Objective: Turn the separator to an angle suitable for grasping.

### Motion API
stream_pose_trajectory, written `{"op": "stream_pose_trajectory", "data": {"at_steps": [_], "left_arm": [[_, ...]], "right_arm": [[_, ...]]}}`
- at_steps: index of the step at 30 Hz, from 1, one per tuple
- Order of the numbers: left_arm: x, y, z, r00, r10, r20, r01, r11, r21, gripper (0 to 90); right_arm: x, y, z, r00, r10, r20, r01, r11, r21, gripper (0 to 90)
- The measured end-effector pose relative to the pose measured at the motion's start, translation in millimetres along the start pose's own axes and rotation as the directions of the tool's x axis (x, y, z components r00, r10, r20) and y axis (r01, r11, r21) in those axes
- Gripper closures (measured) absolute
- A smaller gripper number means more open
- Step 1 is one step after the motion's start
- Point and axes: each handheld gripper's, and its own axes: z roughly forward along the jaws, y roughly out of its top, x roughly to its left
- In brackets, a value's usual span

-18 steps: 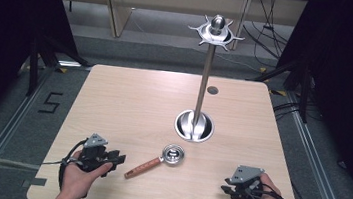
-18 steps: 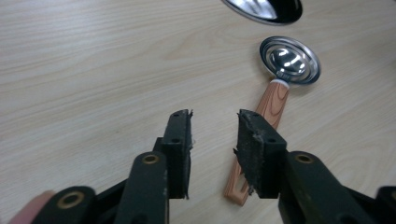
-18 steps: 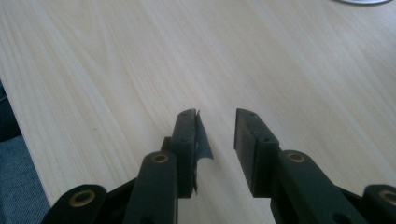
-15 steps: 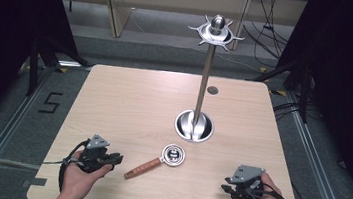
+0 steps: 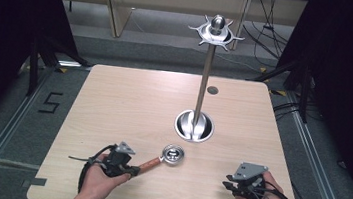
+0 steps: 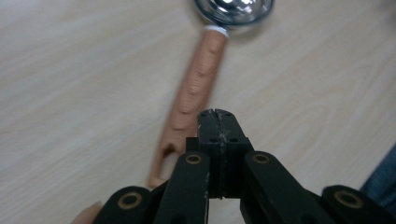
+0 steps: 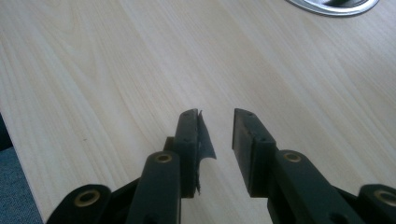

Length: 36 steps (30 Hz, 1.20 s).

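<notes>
A small metal scoop (image 5: 172,154) with a brown wooden handle (image 5: 150,164) lies on the wooden table (image 5: 128,104) near the front. My left gripper (image 5: 130,169) sits at the handle's near end, jaws shut with nothing between them. In the left gripper view the handle (image 6: 196,88) lies just left of and beyond the closed tips (image 6: 217,114), and the bowl (image 6: 233,9) is at the top. My right gripper (image 5: 229,182) rests at the front right and points left. Its jaws (image 7: 217,123) stand a little apart over bare wood.
A tall metal stand (image 5: 205,77) rises from a round base (image 5: 194,126) at the table's middle right, with a ring of hooks (image 5: 216,31) on top. The base's edge (image 7: 334,5) shows beyond my right gripper. A small dark hole (image 5: 212,90) marks the far tabletop.
My left gripper has slid right, up to the end of the scoop's handle. The right gripper and the scoop have kept still.
</notes>
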Motion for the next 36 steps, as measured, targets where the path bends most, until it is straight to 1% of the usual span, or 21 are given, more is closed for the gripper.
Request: {"op": "stream_pose_trajectory", "data": {"at_steps": [1, 4, 6, 8, 9, 10, 14, 15, 18, 19, 21, 23, 24, 25, 28, 30, 31, 32, 34, 35, 36], "left_arm": [[0.1, 3.1, 0.9, 0.9999, -0.012, -0.010, 0.012, 0.9996, 0.024, 89.4], [7.1, 7.6, 1.2, 0.9989, -0.032, -0.035, 0.033, 0.9992, 0.022, 89.4], [19.4, 10.4, 1.2, 0.9949, -0.067, -0.075, 0.069, 0.9975, 0.017, 89.4], [27.1, 8.4, 1.0, 0.9898, -0.112, -0.087, 0.113, 0.9936, -0.002, 89.4], [29.4, 6.7, -1.9, 0.9914, -0.102, -0.082, 0.104, 0.9945, 0.014, 89.4], [29.3, 5.1, -1.5, 0.9889, -0.113, -0.097, 0.113, 0.9936, -0.003, 89.4], [23.5, -1.2, -6.7, 0.9909, -0.109, -0.080, 0.107, 0.9940, -0.019, 89.4], [17.5, -1.3, -7.6, 0.9945, -0.088, -0.056, 0.087, 0.9961, -0.015, 89.4], [1.2, 2.7, -2.8, 0.9996, -0.028, -0.008, 0.028, 0.9996, -0.007, 89.4], [-3.9, 4.9, -0.3, 1.0000, -0.007, -0.001, 0.007, 0.9999, 0.012, 89.4], [-10.8, 7.7, 6.9, 0.9998, 0.016, 0.013, -0.016, 0.9994, 0.030, 89.4], [-12.5, 9.0, 12.1, 0.9994, 0.026, 0.024, -0.028, 0.9981, 0.055, 89.4], [-11.3, 9.0, 12.9, 0.9988, 0.041, 0.026, -0.043, 0.9961, 0.077, 89.4], [-10.3, 8.1, 15.4, 0.9989, 0.030, 0.035, -0.033, 0.9954, 0.090, 89.4], [-8.7, 7.6, 17.2, 0.9988, 0.029, 0.040, -0.033, 0.9924, 0.118, 89.4], [-7.0, 7.2, 19.8, 0.9991, 0.013, 0.040, -0.019, 0.9908, 0.134, 89.4], [-2.3, 8.1, 22.3, 0.9978, 0.062, 0.025, -0.065, 0.9910, 0.117, 89.4], [-3.8, 6.6, 22.7, 0.9993, 0.010, 0.035, -0.015, 0.9884, 0.151, 89.4], [-4.2, 5.9, 23.2, 0.9997, -0.001, 0.026, -0.003, 0.9889, 0.149, 89.4], [-3.0, 5.4, 24.1, 0.9996, -0.006, 0.029, 0.001, 0.9882, 0.153, 89.4], [-2.6, 5.2, 24.2, 0.9998, -0.006, 0.019, 0.003, 0.9881, 0.153, 89.4]], "right_arm": [[0.2, 0.7, -0.2, 1.0000, 0.000, 0.003, 0.000, 1.000, 0.000, 73.2], [0.0, 1.6, -1.2, 1.0000, -0.006, 0.004, 0.006, 1.000, -0.005, 73.9], [1.5, 2.3, -1.2, 1.0000, -0.009, -0.002, 0.009, 1.000, -0.003, 74.7], [3.7, 2.1, -0.8, 1.0000, -0.002, -0.009, 0.002, 1.000, 0.003, 75.2], [2.9, 2.0, -0.9, 0.9999, -0.011, -0.010, 0.011, 1.000, 0.004, 75.4], [3.4, 1.4, -0.6, 0.9999, -0.008, -0.006, 0.008, 1.000, -0.003, 75.7], [2.5, 0.4, -1.3, 0.9999, -0.010, -0.010, 0.010, 1.000, 0.000, 75.9], [2.0, 0.4, -1.8, 0.9999, -0.009, -0.009, 0.009, 1.000, 0.003, 75.9], [0.6, 1.1, -2.3, 0.9999, -0.016, -0.005, 0.016, 1.000, -0.002, 75.9], [2.0, 1.5, -2.0, 0.9999, 0.002, -0.014, -0.002, 1.000, 0.000, 75.9], [2.1, 3.3, -2.0, 0.9999, -0.012, -0.006, 0.012, 1.000, 0.005, 75.7], [3.5, 3.3, -1.2, 1.0000, -0.004, -0.006, 0.004, 1.000, -0.002, 75.7], [2.8, 3.8, -2.4, 0.9999, -0.010, -0.012, 0.010, 1.000, 0.013, 75.7], [2.1, 3.2, -2.2, 0.9998, -0.018, -0.012, 0.018, 1.000, 0.013, 75.5], [2.2, 1.7, -0.9, 0.9999, 0.002, -0.015, -0.002, 1.000, 0.006, 75.4], [1.2, 1.8, -2.2, 0.9998, -0.002, -0.022, 0.002, 1.000, 0.024, 75.4], [-1.2, 2.2, -2.5, 0.9998, -0.019, -0.011, 0.020, 1.000, 0.013, 75.3], [0.5, 2.7, -3.4, 0.9997, 0.001, -0.025, -0.001, 1.000, 0.018, 75.3], [-0.1, 3.3, -4.2, 0.9996, -0.005, -0.027, 0.006, 1.000, 0.023, 75.4], [0.6, 2.6, -1.3, 0.9999, -0.008, -0.011, 0.008, 1.000, -0.012, 75.4], [1.3, 3.0, -1.5, 0.9999, -0.006, -0.016, 0.006, 1.000, 0.002, 75.4]]}}
